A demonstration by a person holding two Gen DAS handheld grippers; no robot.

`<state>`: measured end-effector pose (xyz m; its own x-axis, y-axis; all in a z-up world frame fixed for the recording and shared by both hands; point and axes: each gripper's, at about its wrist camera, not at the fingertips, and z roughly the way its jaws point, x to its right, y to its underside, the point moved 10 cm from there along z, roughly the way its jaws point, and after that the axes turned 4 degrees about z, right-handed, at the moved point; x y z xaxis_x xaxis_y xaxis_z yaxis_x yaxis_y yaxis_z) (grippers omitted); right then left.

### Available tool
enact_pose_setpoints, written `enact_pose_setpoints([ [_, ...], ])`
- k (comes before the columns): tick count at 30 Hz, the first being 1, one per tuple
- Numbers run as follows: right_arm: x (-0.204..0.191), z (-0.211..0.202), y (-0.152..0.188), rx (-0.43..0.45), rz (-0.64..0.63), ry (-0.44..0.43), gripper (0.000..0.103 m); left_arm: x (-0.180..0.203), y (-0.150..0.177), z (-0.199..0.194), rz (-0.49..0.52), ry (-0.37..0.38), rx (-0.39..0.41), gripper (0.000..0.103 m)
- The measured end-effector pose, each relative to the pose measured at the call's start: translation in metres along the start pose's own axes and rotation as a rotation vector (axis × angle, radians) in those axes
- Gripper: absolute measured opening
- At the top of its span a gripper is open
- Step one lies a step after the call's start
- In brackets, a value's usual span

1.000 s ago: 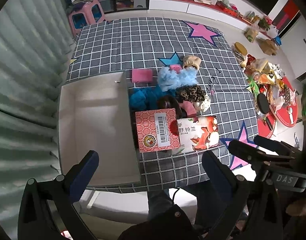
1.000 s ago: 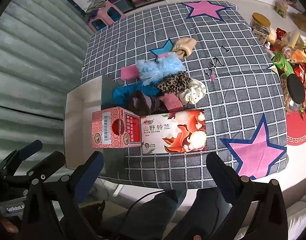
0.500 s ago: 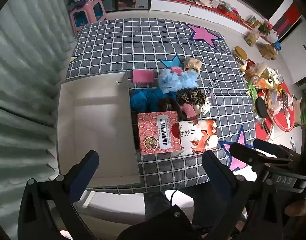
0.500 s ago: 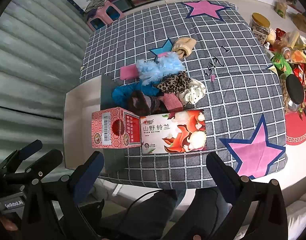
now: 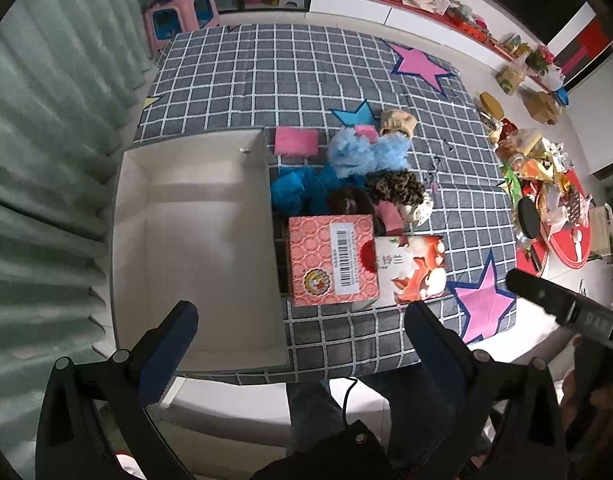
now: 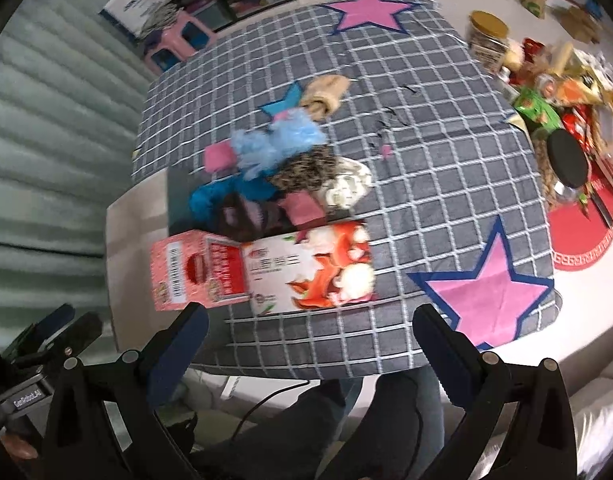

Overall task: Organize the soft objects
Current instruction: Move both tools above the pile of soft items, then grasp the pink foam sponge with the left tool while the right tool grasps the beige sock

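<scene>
A heap of soft things lies mid-table: a light blue fluffy piece, a leopard-print piece, a teal cloth, a dark brown piece, a beige piece and a pink sponge. An empty white box stands left of the heap. My left gripper and my right gripper are both open and empty, held above the table's near edge.
A red patterned carton and a floral tissue box lie in front of the heap. The checked cloth has pink stars. A cluttered side table stands right, a pink stool behind.
Both grippers have shifted slightly; the right wrist view has swung and is blurred. Nothing on the table has moved.
</scene>
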<state>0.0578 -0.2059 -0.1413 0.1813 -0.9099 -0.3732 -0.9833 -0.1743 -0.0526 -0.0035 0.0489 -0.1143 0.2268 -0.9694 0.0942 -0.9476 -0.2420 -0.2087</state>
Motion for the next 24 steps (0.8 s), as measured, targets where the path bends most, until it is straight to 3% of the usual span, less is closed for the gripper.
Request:
enact_pose_setpoints([
  [7,0.026,0.023,-0.003,-0.05,0.038,0.017,0.103,0.004,-0.009,0.017,0.033,-0.031,-0.04,0.103],
  [15,0.043,0.057,-0.024,-0.113,0.035,0.019,0.103,0.036,-0.048,0.043,0.086,-0.054,-0.075,0.103],
  [24,0.041,0.074,-0.108,-0.092,0.004,-0.001,0.103,0.025,-0.15,0.089,0.001,-0.113,-0.053,0.103],
])
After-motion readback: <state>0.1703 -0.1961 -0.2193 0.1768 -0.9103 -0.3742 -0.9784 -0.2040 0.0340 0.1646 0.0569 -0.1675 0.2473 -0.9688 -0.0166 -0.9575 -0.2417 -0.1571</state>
